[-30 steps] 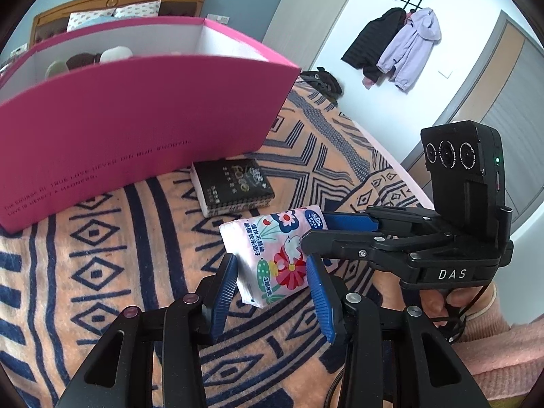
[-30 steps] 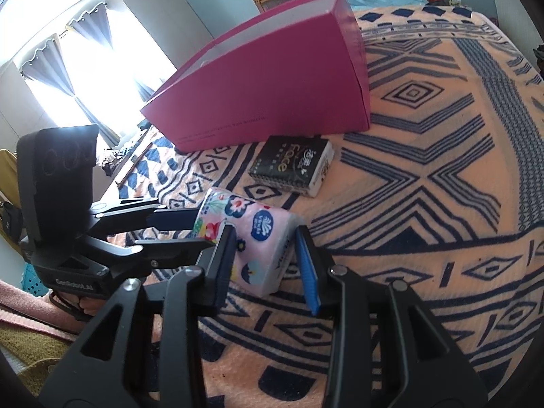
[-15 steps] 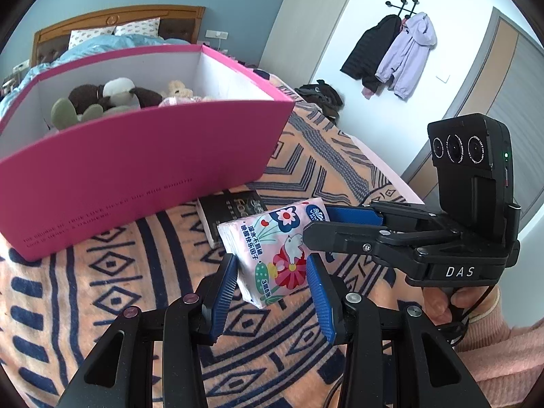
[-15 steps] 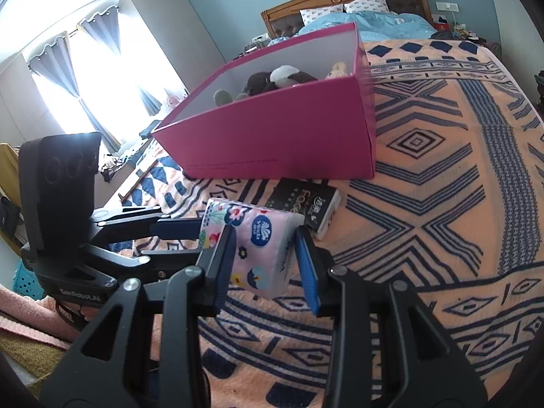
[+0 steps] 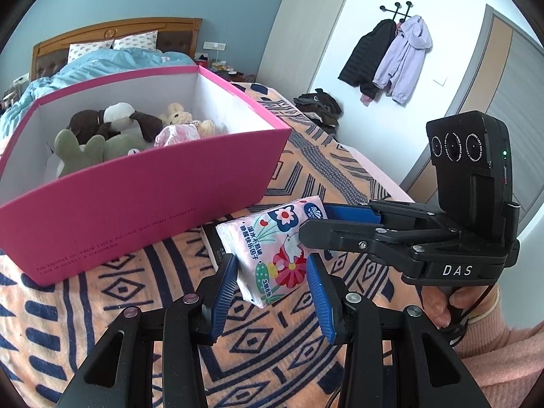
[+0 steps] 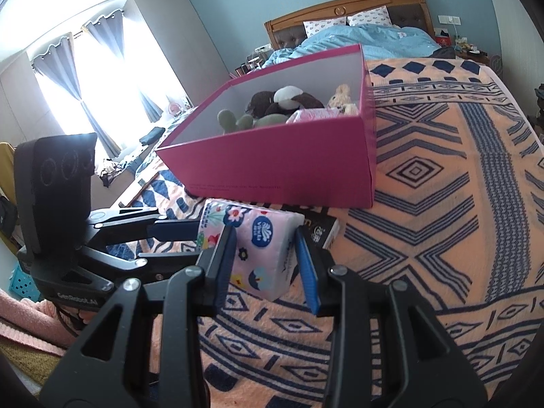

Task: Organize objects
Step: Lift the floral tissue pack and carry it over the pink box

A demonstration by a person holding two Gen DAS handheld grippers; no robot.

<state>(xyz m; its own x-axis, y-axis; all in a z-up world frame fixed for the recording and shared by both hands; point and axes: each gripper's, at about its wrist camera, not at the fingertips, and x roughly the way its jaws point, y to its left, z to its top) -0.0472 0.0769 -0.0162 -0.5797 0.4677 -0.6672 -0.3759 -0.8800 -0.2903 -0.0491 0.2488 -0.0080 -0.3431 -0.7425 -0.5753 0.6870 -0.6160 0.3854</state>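
Note:
A pink flowered tissue pack (image 5: 272, 248) hangs above the patterned blanket, gripped from two sides. My left gripper (image 5: 272, 282) is shut on its near end, the blue pads (image 5: 224, 289) pressing both faces. My right gripper (image 6: 265, 261) is shut on the pack (image 6: 261, 238) from the other side, and in the left wrist view the right gripper (image 5: 312, 222) reaches in from the right. The left gripper (image 6: 199, 241) shows at the left of the right wrist view. An open pink box (image 5: 136, 210) (image 6: 289, 159) stands just beyond, with plush toys (image 5: 112, 129) inside.
A black pack (image 6: 319, 231) lies on the blanket under the lifted tissue pack, against the box front. The orange and navy blanket (image 6: 425, 176) spreads to the right. Pillows and a wooden headboard (image 6: 340, 10) are behind; coats (image 5: 391, 57) hang on the wall.
Both grippers have risen together with the tissue pack held between them. The box's inside and its plush toys have come into view, and the black pack is now mostly covered.

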